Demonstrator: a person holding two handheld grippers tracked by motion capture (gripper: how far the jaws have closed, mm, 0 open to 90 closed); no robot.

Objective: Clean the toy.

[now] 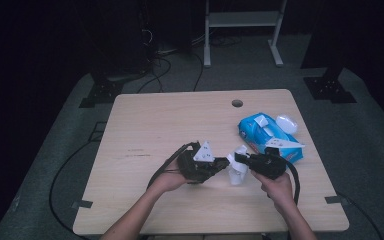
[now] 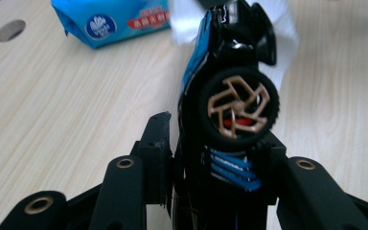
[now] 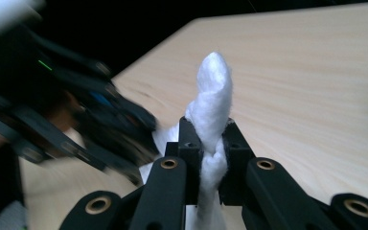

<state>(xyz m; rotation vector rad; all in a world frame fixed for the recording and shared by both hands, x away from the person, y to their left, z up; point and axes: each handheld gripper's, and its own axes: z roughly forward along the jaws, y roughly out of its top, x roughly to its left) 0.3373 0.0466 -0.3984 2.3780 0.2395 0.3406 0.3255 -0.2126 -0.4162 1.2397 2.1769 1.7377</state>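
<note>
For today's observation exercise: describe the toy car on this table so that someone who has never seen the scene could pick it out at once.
Start at the pale wooden table and find the blue tissue pack near its right edge. In front of it, near the middle, the left hand-held gripper holds the toy car clamped on its side. Unlike the soft white tissue beside it, it is glossy black with blue stripes and a bronze-spoked wheel.

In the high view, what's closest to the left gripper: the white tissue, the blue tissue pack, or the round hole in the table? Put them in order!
From the left gripper:
1. White tissue, just right of it.
2. Blue tissue pack, farther right and back.
3. Round hole, near the table's far edge.
</note>
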